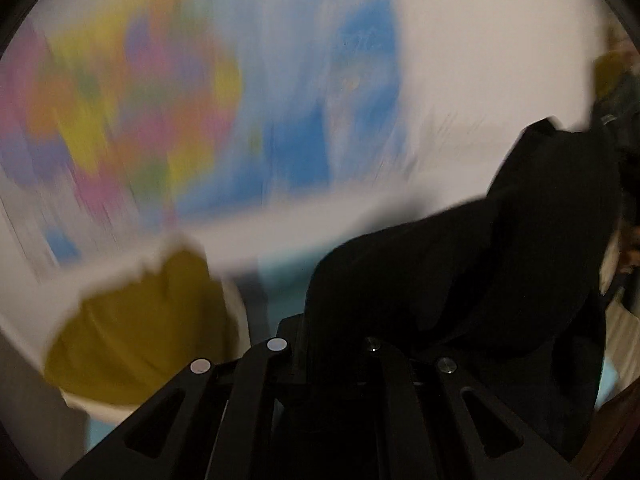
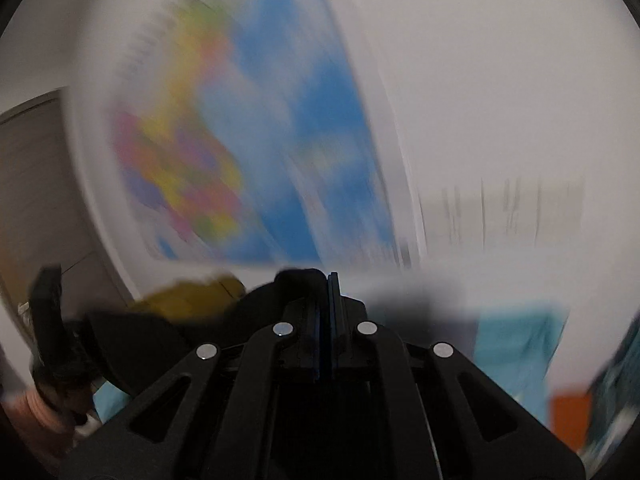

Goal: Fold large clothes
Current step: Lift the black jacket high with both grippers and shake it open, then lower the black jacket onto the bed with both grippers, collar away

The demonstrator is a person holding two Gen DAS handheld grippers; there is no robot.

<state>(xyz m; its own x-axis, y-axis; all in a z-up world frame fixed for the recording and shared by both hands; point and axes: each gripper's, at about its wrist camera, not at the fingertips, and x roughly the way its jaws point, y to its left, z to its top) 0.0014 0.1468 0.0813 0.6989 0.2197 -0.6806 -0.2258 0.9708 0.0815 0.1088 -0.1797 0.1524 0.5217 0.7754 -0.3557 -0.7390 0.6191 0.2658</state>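
Black garment [image 1: 500, 272], mustard-yellow cloth [image 1: 148, 332], blurred multicoloured and blue wall poster [image 2: 248, 140].

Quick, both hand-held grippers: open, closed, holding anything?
Left hand-held gripper: closed on the black garment.
Right hand-held gripper: closed, black garment at its tips.

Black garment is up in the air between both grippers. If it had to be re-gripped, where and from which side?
A judgement only; both views are motion-blurred. The black cloth garment rises out of the shut left gripper and trails off to its right. The right gripper pinches a thin dark edge. Best bet: take a thin outer edge, fingers closing across it from the open side, not the thick bunched middle.
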